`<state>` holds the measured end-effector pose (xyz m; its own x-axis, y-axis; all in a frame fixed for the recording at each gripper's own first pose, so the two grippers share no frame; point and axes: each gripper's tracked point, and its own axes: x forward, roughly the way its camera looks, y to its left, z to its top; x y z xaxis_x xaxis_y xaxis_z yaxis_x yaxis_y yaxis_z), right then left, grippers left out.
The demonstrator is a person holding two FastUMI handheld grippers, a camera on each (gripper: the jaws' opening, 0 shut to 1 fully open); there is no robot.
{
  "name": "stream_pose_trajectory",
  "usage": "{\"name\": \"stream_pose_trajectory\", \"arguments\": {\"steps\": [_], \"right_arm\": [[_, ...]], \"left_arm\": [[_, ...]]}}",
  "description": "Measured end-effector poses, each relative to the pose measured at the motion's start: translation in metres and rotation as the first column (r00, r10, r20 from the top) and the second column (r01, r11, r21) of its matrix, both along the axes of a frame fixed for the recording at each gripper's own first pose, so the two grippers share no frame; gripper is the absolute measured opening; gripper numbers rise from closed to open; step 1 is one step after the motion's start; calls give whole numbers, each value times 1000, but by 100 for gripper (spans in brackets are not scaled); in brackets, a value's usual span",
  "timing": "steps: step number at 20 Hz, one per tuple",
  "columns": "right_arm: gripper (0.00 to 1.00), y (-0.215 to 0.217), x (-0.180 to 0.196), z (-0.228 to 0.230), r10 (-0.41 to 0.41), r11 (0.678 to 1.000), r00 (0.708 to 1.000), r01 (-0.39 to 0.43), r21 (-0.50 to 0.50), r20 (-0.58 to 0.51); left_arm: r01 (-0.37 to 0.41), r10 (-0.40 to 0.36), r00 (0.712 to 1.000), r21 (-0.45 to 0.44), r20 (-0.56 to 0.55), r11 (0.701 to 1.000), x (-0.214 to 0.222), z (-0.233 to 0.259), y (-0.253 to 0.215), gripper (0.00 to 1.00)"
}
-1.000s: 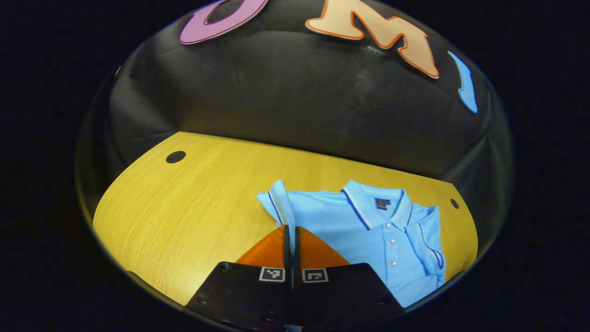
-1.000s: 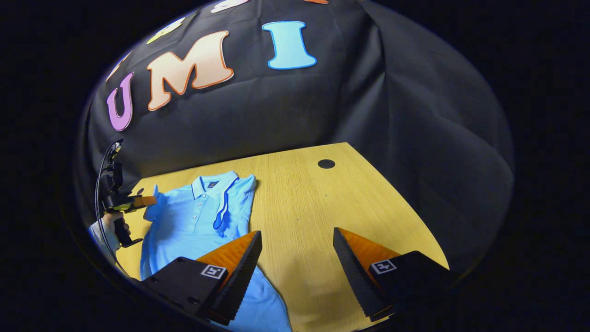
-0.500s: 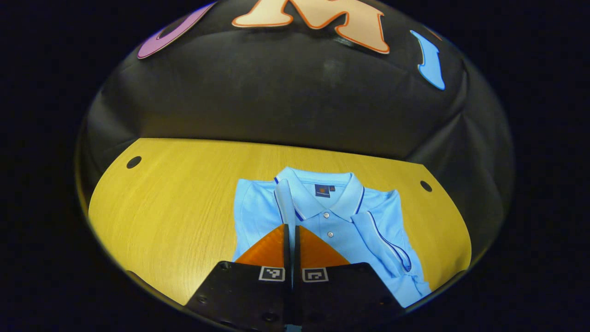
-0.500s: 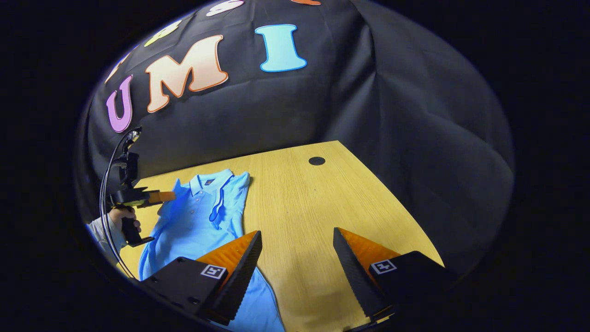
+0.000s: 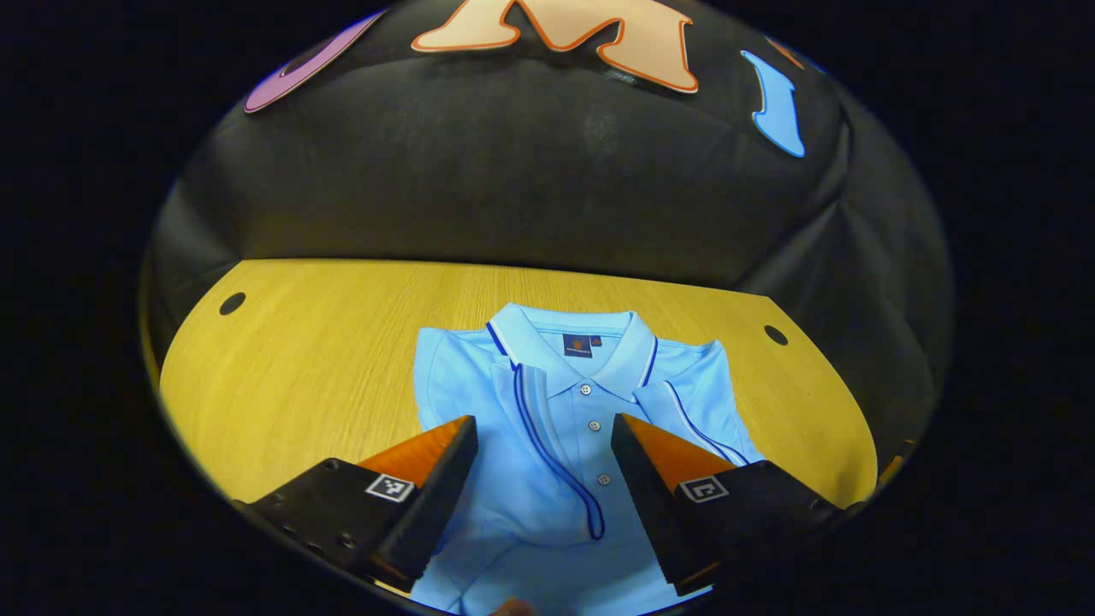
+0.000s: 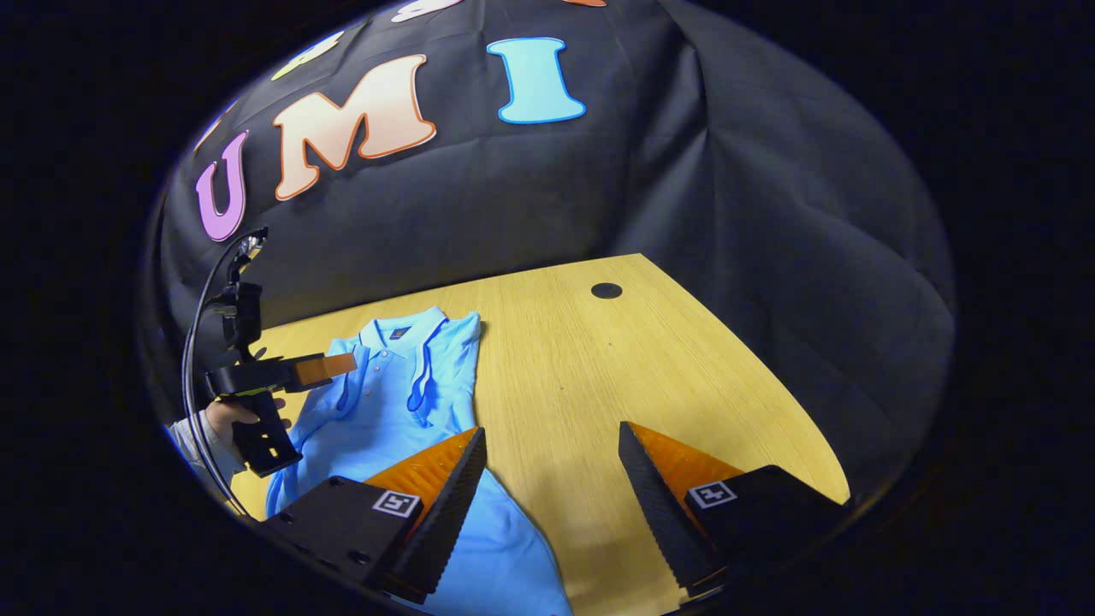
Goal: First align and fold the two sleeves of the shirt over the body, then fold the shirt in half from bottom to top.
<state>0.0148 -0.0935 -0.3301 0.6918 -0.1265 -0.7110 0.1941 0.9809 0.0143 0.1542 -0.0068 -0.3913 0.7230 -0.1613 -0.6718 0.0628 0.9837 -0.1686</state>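
Observation:
A light blue polo shirt lies flat on the wooden table, collar toward the booth wall. Both sleeves are folded in over the chest: one sleeve with a dark piped edge on the left of the placket, the other sleeve on the right. My left gripper hovers open above the chest, nothing between its fingers. The right gripper view has the shirt at the left, and my right gripper stands open over bare table beside the shirt's edge. The left gripper, held by a hand, hangs over the shirt there.
The table has round cable holes: one hole at the far left, another hole at the far right, also the hole in the right gripper view. Black cloth walls close in behind and beside the table.
My left gripper, shut on the sleeve before, has opened; the sleeve now lies folded on the chest. It came in over the shirt's middle. The right gripper stayed open, nearly still.

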Motion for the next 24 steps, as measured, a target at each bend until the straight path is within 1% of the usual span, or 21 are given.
{"name": "stream_pose_trajectory", "arguments": {"steps": [2, 4, 6, 9, 12, 18, 24], "right_arm": [[98, 16, -4, 5, 32, 999, 999, -32, 21, 21], [98, 25, -12, 10, 86, 996, 996, -86, 21, 35], [98, 30, -22, 18, 124, 992, 991, -125, 22, 55], [98, 38, -40, 31, 154, 987, 984, -158, 41, 87], [98, 39, -63, 40, 185, 981, 978, -190, 42, 95], [98, 42, -118, 35, 224, 972, 972, -228, 57, 65], [98, 47, -168, 20, 269, 962, 963, -269, 48, 7]], "left_arm": [[-15, 15, 999, -7, 32, 1000, -20, 22, 9, 97], [-41, 39, 995, 23, 87, 999, -42, 48, 24, 96], [-58, 50, 992, 66, 117, 996, -72, 69, 38, 96], [-68, 56, 990, 91, 131, 994, -115, 89, 48, 96], [-81, 66, 989, 115, 132, 990, -161, 100, 59, 96], [-64, 51, 995, 152, 87, 986, -251, 97, 61, 96], [-42, 42, 999, 179, 4, 983, -321, 73, 63, 96]]}}
